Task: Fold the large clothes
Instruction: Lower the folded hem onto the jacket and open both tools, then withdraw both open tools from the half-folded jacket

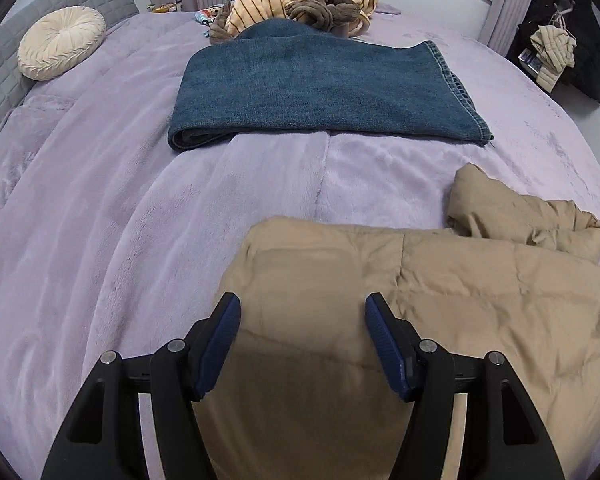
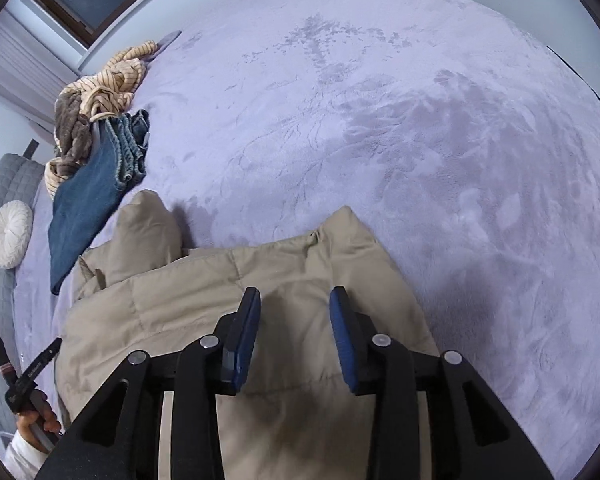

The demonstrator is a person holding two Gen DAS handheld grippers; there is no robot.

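Both claws hover released, the left gripper (image 1: 302, 310) and right gripper (image 2: 294, 304) empty above the puffy tan quilted jacket (image 1: 440, 280) at the near edge of the lilac plush bedspread (image 1: 100, 200). Likely light, soft, springy and slippery; pinching hem corners or seams should hold best.

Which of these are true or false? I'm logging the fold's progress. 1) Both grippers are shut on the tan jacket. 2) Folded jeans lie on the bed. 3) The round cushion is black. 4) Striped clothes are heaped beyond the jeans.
1) False: the left gripper and right gripper are open above the tan jacket, gripping nothing.
2) True: the jeans lie folded on the lilac bed cover.
3) False: the round cushion is cream.
4) True: the striped clothes are heaped there.
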